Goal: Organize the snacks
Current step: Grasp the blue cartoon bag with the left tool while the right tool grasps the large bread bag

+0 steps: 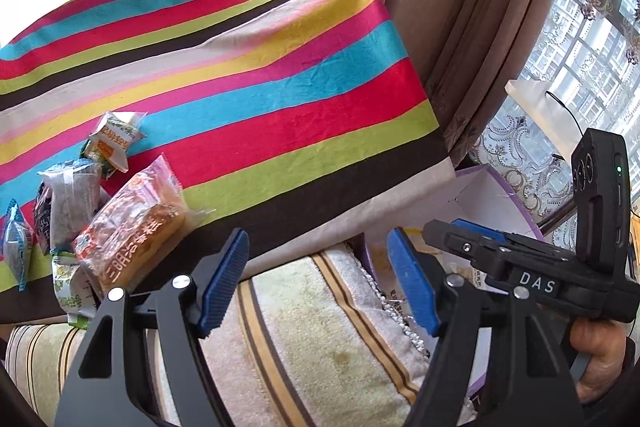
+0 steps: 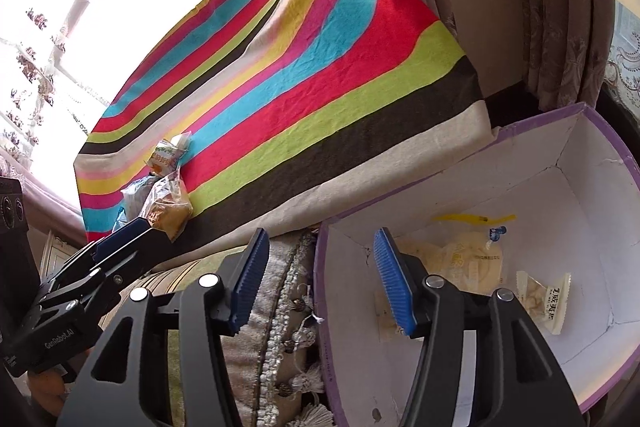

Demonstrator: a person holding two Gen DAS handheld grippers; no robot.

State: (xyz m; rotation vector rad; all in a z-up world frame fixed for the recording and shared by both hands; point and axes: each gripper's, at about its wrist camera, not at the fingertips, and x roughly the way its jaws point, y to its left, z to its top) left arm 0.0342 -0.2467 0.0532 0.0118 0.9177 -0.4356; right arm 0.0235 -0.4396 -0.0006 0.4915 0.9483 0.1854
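Several snack packets lie in a cluster on the striped cloth (image 1: 248, 75): a cake in an orange wrapper (image 1: 132, 231), a grey packet (image 1: 72, 203), a green and white packet (image 1: 114, 139) and a blue one (image 1: 16, 243). My left gripper (image 1: 318, 279) is open and empty, to the right of the cluster, over the cloth's near edge. My right gripper (image 2: 316, 279) is open and empty, straddling the near rim of a purple box (image 2: 592, 251). The box holds a pale yellow bag (image 2: 460, 255) and a small white packet (image 2: 540, 297). The cake also shows in the right wrist view (image 2: 170, 211).
A striped towel-covered cushion (image 1: 304, 339) with a tasselled edge (image 2: 288, 327) lies below both grippers. Brown curtains (image 1: 460, 7) hang behind the cloth. A window (image 1: 580, 59) is at the right. The right gripper's body (image 1: 560, 267) shows in the left wrist view.
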